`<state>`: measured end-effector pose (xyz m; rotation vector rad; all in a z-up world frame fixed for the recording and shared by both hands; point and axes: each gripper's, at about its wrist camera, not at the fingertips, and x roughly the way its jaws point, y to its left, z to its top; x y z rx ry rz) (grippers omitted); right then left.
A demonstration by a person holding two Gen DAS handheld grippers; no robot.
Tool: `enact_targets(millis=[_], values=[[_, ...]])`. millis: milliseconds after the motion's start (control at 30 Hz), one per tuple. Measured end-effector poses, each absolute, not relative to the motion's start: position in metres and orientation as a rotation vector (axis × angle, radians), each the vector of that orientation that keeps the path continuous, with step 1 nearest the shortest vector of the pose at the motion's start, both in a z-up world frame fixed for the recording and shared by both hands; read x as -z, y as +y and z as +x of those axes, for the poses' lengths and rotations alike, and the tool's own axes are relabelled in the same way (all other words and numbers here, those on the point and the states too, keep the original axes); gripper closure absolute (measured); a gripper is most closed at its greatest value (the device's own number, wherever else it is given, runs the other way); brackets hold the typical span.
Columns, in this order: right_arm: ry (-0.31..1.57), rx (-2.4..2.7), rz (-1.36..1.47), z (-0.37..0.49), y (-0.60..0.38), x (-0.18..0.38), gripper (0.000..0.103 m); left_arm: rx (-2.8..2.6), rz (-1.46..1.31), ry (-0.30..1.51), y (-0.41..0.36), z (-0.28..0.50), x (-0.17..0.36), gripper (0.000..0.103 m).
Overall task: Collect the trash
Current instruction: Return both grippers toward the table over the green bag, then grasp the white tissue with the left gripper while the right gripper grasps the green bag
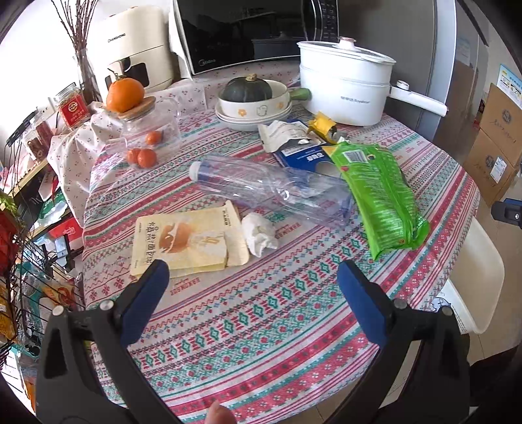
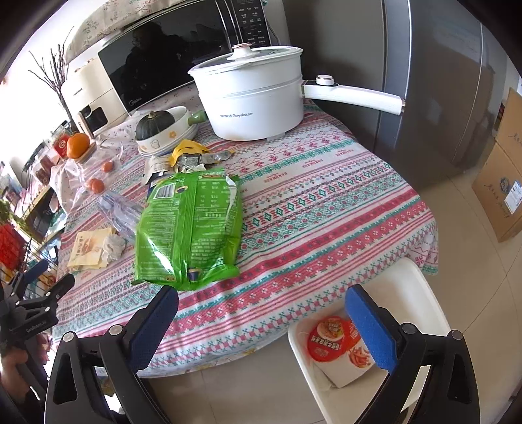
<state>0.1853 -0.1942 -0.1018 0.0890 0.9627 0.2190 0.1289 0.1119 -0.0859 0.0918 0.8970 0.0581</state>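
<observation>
Left hand-held gripper (image 1: 253, 272): jaws spread wide, nothing between the blue pads; it hangs over the near part of the bench, pointing steeply down.
Right hand-held gripper (image 2: 261, 298): jaws spread wide, nothing between them; it hangs over the near bench edge, one pad over the cloth, the other over the white bin.
White bin (image 2: 421, 293): stands on the floor just beside the bench edge; a red-lidded paper tub (image 2: 336, 342) lies inside it.
Bench (image 1: 261, 326): round top under a striped, patterned cloth; all remaining trash lies on it.
Cream pouch (image 1: 187, 243): flat on the cloth, nearest the left hand-held gripper's left pad.
Crumpled tissue (image 1: 261, 233): touching the right edge of the cream pouch.
Clear plastic bottle (image 1: 270, 190): on its side behind the tissue, white cap pointing left; its base end lies under or against the green bag, which of the two cannot be told.
Green bag (image 2: 191, 228): flat on the cloth, torn open at its far end, just ahead of the right hand-held gripper's left pad.
Blue-and-white carton (image 1: 300, 155): flattened, partly under the green bag.
Yellow wrapper (image 1: 323, 125): crumpled, behind the carton, near the pot.
Glass jar (image 1: 148, 133): left side, small oranges inside, one orange (image 1: 125, 94) on its lid.
Stacked bowls (image 1: 253, 111): a dark green squash sits in the top one.
White electric pot (image 1: 345, 88): lidded, at the far edge.
Microwave (image 1: 241, 29): behind the bowls.
</observation>
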Motion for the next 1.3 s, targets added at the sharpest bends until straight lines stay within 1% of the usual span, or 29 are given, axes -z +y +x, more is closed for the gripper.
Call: enact_targets(millis=[200,367,467,600,767,800,867,933,967,1033,1067,1167,1200,1267,1300], values=[[0.975,-0.233,0.071,0.195,-0.161,0.108,0.0,-0.099,0.021,0.911,0.153,0.133,0.092,0.001],[0.998,-0.251,0.079,0.204,-0.14,0.115,0.0,-0.139,-0.041,0.929,0.185,0.14,0.107,0.001],[1.015,-0.256,0.076,0.209,-0.131,0.12,0.0,-0.148,-0.032,0.954,0.195,0.148,0.118,0.001],[1.035,-0.26,0.092,0.217,-0.126,0.124,0.0,-0.128,0.064,0.946,0.183,0.158,0.122,0.001],[1.057,-0.248,0.11,0.226,-0.127,0.128,0.0,-0.029,0.021,0.968,0.157,0.176,0.124,0.001],[1.059,-0.244,0.113,0.228,-0.128,0.128,0.0,-0.004,0.013,0.968,0.151,0.179,0.125,0.003],[1.062,-0.24,0.122,0.231,-0.13,0.128,0.0,0.033,0.002,0.977,0.141,0.187,0.128,0.011],[1.061,-0.239,0.135,0.233,-0.133,0.127,0.0,0.051,-0.008,1.0,0.134,0.194,0.135,0.026],[1.061,-0.237,0.14,0.233,-0.135,0.127,0.0,0.054,-0.01,1.012,0.131,0.197,0.138,0.028],[1.061,-0.231,0.146,0.235,-0.137,0.126,0.0,0.05,-0.013,1.029,0.129,0.202,0.145,0.037],[1.061,-0.229,0.147,0.235,-0.138,0.126,0.0,0.048,-0.015,1.034,0.128,0.204,0.148,0.039],[1.062,-0.223,0.132,0.235,-0.137,0.127,0.0,0.051,-0.038,1.041,0.129,0.207,0.153,0.056],[1.062,-0.223,0.121,0.234,-0.136,0.128,0.0,0.051,-0.048,1.049,0.131,0.208,0.155,0.071],[1.058,-0.227,0.097,0.232,-0.132,0.128,0.0,0.049,-0.061,1.058,0.132,0.209,0.156,0.089],[1.055,-0.229,0.083,0.231,-0.129,0.128,0.0,0.041,-0.066,1.055,0.133,0.208,0.155,0.092]])
